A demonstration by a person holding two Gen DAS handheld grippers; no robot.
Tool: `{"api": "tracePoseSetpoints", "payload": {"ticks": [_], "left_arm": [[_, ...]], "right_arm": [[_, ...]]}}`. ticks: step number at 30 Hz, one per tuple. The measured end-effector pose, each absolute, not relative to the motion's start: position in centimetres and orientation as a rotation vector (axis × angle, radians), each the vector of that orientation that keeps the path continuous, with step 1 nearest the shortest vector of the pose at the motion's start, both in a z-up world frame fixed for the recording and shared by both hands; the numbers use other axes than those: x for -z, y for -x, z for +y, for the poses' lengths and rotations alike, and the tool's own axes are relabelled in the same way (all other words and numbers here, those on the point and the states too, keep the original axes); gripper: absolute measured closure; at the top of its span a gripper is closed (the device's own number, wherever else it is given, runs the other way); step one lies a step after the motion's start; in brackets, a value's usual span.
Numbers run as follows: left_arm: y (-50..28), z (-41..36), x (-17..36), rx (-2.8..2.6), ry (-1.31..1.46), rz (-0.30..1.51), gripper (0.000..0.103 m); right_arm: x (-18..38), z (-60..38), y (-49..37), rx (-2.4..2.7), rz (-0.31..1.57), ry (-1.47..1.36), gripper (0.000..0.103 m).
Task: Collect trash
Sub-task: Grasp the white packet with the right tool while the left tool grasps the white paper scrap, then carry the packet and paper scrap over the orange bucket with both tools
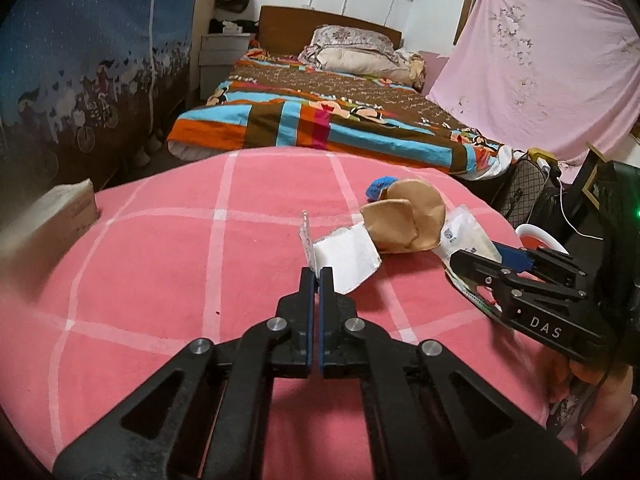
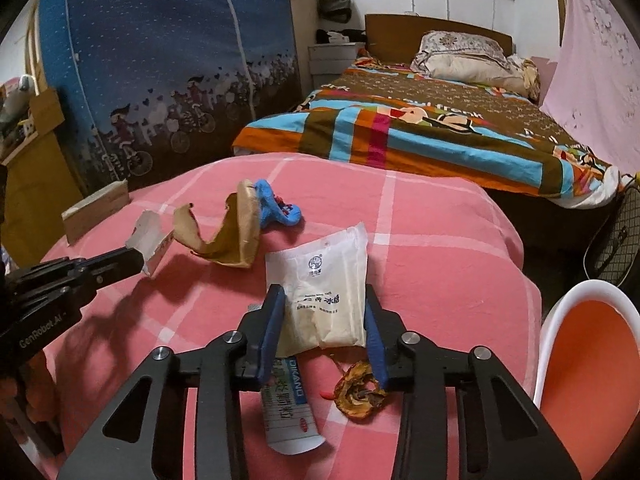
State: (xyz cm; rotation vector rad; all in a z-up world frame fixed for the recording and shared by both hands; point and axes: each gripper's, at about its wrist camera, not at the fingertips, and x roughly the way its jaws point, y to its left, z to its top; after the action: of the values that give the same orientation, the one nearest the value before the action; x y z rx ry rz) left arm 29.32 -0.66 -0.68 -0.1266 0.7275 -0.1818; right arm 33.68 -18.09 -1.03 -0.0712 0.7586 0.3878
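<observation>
Trash lay scattered on a pink checked cover [image 2: 420,240], and both grippers were at the pick-up step.

At nine o'clock in the right wrist view, the left gripper [image 2: 138,258] was fully closed on a white wrapper [image 2: 146,236], pinching its near edge; its own camera showed the wrapper [image 1: 346,258] standing up from the fingertips at twelve o'clock. Just beyond, toward eleven o'clock of centre, a curled brown paper [image 2: 232,236] lay against a blue scrap [image 2: 276,206], both untouched.

At the middle, the right gripper [image 2: 326,324] was partly closed around a white pouch [image 2: 324,292], one blue pad on each long side. Whether the pads already pressed it I could not tell. A printed tube [image 2: 290,412] lay under the jaws at six o'clock, and a dried peel [image 2: 360,396] just beside the right pad.

At four o'clock stood an orange bin [image 2: 588,360] with a white rim, well apart from the left gripper's catch.

The next move, as I judged it, called for a firm grip on the pouch, then a lift clear of the tube, and a carry to the bin.
</observation>
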Motion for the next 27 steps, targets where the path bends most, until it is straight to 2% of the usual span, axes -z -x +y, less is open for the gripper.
{"api": "tracePoseSetpoints", "payload": {"ticks": [14, 20, 27], "left_arm": [[-25.9, -1.7, -1.6, 0.198, 0.06, 0.529, 0.103], [-25.1, -2.6, -2.1, 0.217, 0.05, 0.504, 0.103], [-24.6, -3.0, -2.2, 0.216, 0.042, 0.507, 0.103]], "right_arm": [[-1.3, -19.6, -31.2, -0.361, 0.551, 0.017, 0.07], [-2.3, -19.9, -29.5, -0.332, 0.446, 0.016, 0.07], [-2.0, -20.7, -29.4, -0.28, 0.495, 0.033, 0.07]]}}
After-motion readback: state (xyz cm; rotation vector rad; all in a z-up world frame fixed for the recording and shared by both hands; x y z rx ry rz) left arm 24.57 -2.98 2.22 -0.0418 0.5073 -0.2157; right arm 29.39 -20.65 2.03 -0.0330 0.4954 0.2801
